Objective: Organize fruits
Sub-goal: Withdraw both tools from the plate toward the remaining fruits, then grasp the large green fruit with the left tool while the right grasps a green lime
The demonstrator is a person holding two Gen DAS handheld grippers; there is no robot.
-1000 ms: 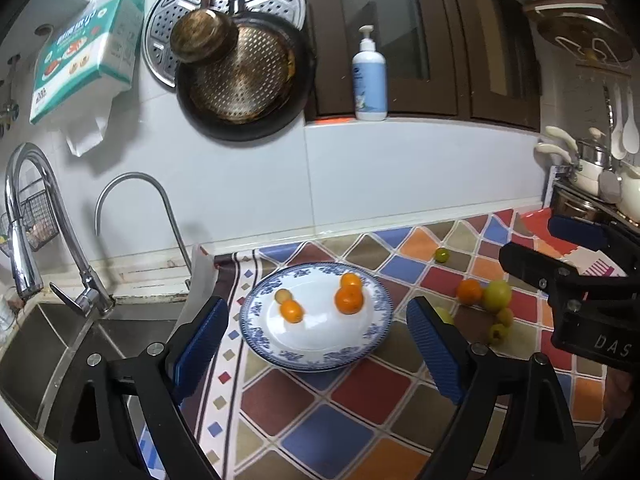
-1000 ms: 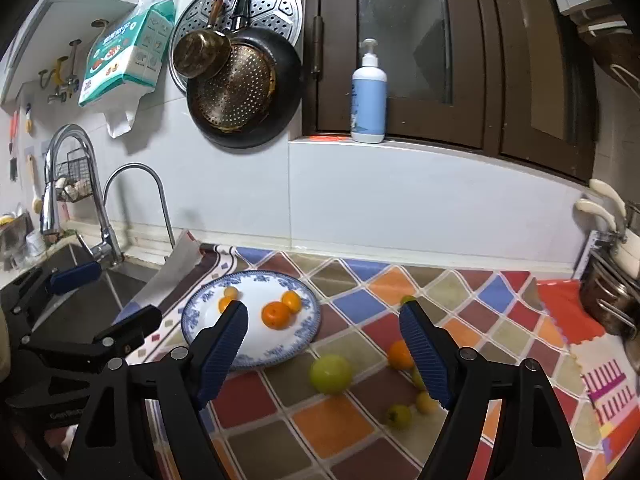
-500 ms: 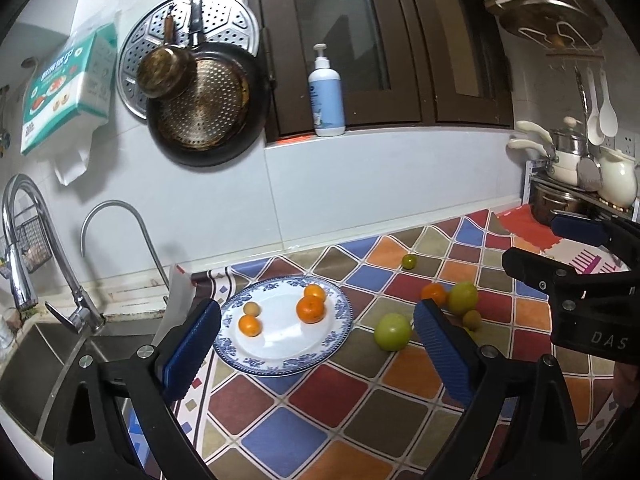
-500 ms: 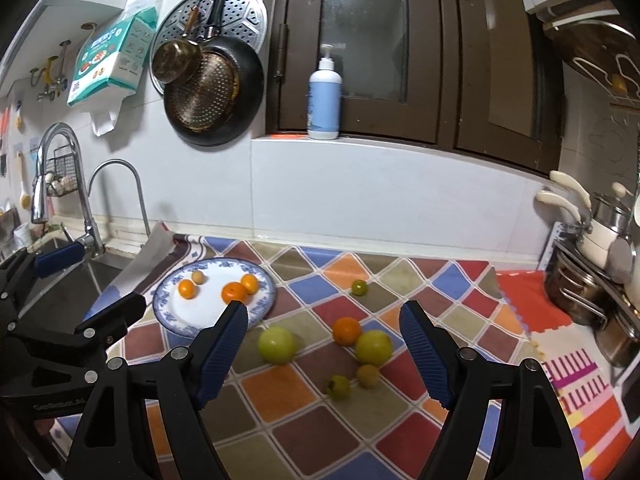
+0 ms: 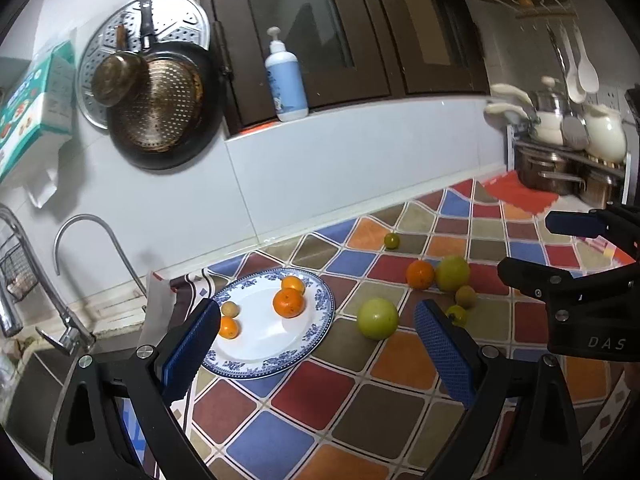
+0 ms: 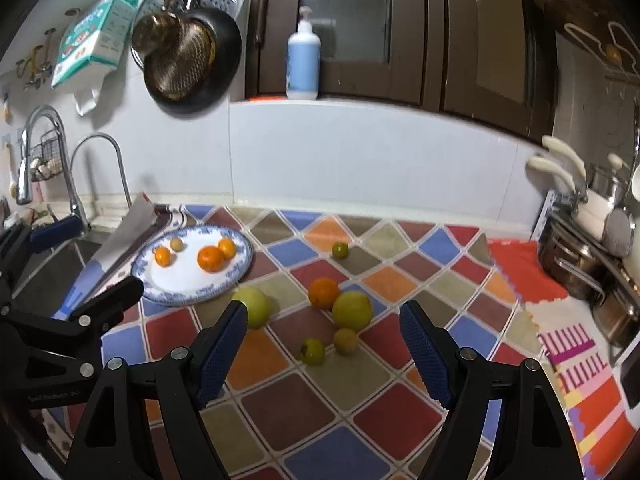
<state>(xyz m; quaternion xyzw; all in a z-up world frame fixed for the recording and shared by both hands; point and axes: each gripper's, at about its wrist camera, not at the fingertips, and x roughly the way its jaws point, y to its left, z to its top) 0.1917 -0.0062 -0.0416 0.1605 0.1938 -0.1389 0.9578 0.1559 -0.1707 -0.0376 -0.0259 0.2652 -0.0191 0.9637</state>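
Observation:
A blue-rimmed white plate point(image 5: 256, 354) point(image 6: 176, 280) holds three small oranges and a small yellow fruit. On the checkered counter lie a big green fruit point(image 5: 377, 318) point(image 6: 253, 306), an orange point(image 5: 420, 274) point(image 6: 323, 292), a yellow-green fruit point(image 5: 452, 273) point(image 6: 352, 310), two small fruits point(image 6: 345, 341) point(image 6: 313, 351) and a small green one point(image 5: 392, 240) point(image 6: 340, 250). My left gripper point(image 5: 316, 348) is open and empty, above the plate's right side. My right gripper point(image 6: 322, 354) is open and empty, above the loose fruits.
A sink point(image 5: 32, 376) with two taps point(image 5: 92, 248) lies left of the plate. Pots and a rack point(image 6: 592, 248) stand at the right, beyond a red mat point(image 6: 520, 264). A pan point(image 5: 160, 104) and a soap bottle point(image 5: 286, 80) are on the back wall.
Both grippers have drawn back and turned right: the plate has slid left in both views and more loose fruit shows. Both stay open and empty.

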